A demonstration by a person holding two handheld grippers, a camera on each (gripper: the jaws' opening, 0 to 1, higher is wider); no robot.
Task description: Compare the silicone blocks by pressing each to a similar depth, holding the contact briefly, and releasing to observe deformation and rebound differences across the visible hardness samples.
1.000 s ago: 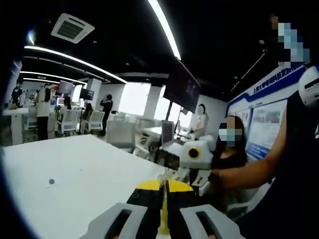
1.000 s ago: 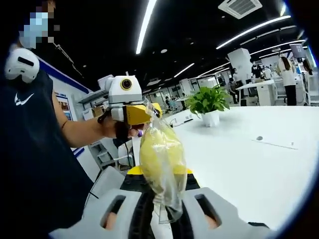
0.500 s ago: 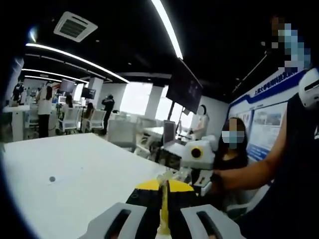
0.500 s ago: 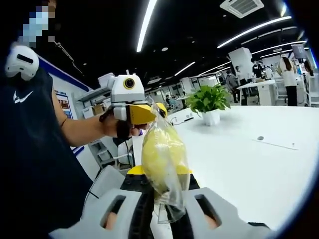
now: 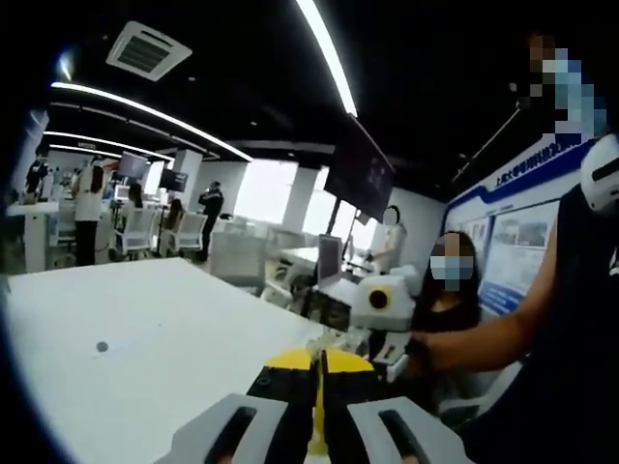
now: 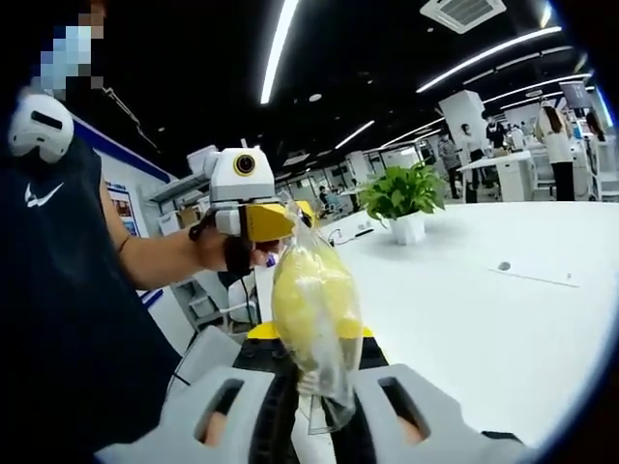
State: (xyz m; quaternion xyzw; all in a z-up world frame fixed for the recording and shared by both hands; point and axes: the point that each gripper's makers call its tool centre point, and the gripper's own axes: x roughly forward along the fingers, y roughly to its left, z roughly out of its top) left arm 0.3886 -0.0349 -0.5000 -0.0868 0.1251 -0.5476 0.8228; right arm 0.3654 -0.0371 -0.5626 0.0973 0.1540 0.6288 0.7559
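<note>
Bagged yellow block point(image 6: 314, 309) between tools.

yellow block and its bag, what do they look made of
Bag: thin clear plastic film, glossy, going by the wrinkles and glints. Block inside: matte yellow, smooth and rounded, probably silicone or soft rubber; the look alone can't settle it.

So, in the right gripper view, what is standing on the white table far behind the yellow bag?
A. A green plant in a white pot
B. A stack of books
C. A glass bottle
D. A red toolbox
A: a leafy green plant in a white pot stands on the white table, beyond the clear bag with yellow contents that the right claw holds.
</note>
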